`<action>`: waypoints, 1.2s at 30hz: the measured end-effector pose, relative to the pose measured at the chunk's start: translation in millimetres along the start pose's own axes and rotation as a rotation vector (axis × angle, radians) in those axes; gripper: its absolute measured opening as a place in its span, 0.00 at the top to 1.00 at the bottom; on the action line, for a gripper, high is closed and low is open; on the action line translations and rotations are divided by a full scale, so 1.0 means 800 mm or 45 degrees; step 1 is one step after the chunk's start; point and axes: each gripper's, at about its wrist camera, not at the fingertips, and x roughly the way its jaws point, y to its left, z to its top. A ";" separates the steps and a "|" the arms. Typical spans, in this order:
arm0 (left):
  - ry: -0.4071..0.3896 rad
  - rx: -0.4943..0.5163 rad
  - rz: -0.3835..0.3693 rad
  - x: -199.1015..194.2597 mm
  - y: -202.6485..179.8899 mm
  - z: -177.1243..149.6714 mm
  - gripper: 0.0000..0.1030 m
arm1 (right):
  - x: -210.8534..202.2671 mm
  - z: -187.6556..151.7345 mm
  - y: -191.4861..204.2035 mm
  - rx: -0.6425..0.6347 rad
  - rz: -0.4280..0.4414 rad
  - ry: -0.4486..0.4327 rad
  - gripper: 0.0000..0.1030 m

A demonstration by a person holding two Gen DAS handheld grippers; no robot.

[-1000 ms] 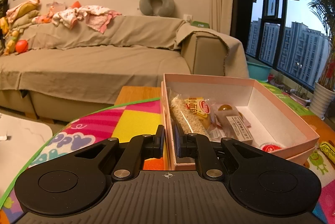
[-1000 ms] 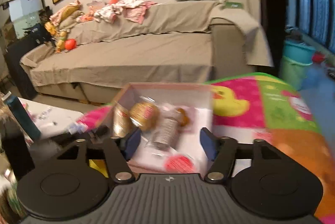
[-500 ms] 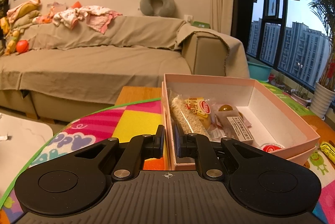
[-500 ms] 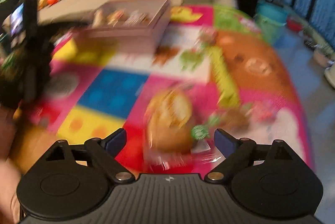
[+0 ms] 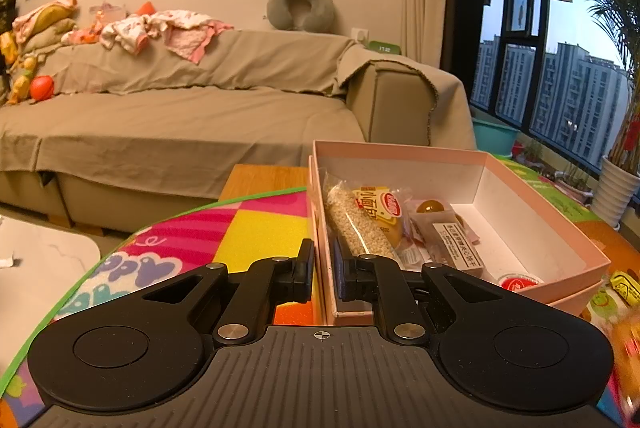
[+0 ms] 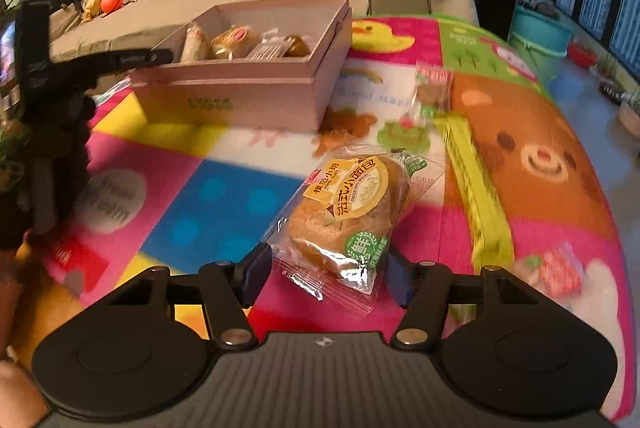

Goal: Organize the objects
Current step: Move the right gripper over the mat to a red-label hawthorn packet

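My left gripper (image 5: 324,268) is shut on the near wall of the open pink box (image 5: 540,212), which holds a grain bar (image 5: 360,224), a small bread (image 5: 384,212) and other wrapped snacks. In the right wrist view the same box (image 6: 240,100) sits at the back left of the mat, with the left gripper's arm (image 6: 120,58) reaching to its corner. A wrapped bread packet (image 6: 352,204) lies flat on the mat. My right gripper (image 6: 326,270) straddles its near end, and the jaws are closing, the pads just at the wrapper's edges.
On the colourful play mat (image 6: 224,212) lie a red-green candy packet (image 6: 430,88), a long yellow-green stick packet (image 6: 480,196) and a small red packet (image 6: 560,268). A covered sofa (image 5: 180,128) stands behind, and a teal tub (image 6: 540,36) to the right on the floor.
The right gripper swung away from above the box and came down over the bread packet on the mat; its jaws widened, then narrowed. The left gripper has kept its hold on the box wall.
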 end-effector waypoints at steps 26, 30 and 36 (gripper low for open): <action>-0.001 0.000 0.000 0.000 0.000 -0.001 0.87 | 0.009 -0.017 0.003 0.201 0.045 -0.016 0.00; 0.000 0.000 -0.001 0.001 0.000 0.000 0.87 | 0.010 -0.023 0.015 0.099 0.001 -0.030 0.00; -0.001 0.000 -0.001 -0.001 -0.001 -0.001 0.87 | -0.014 -0.016 0.001 0.126 -0.075 -0.147 0.00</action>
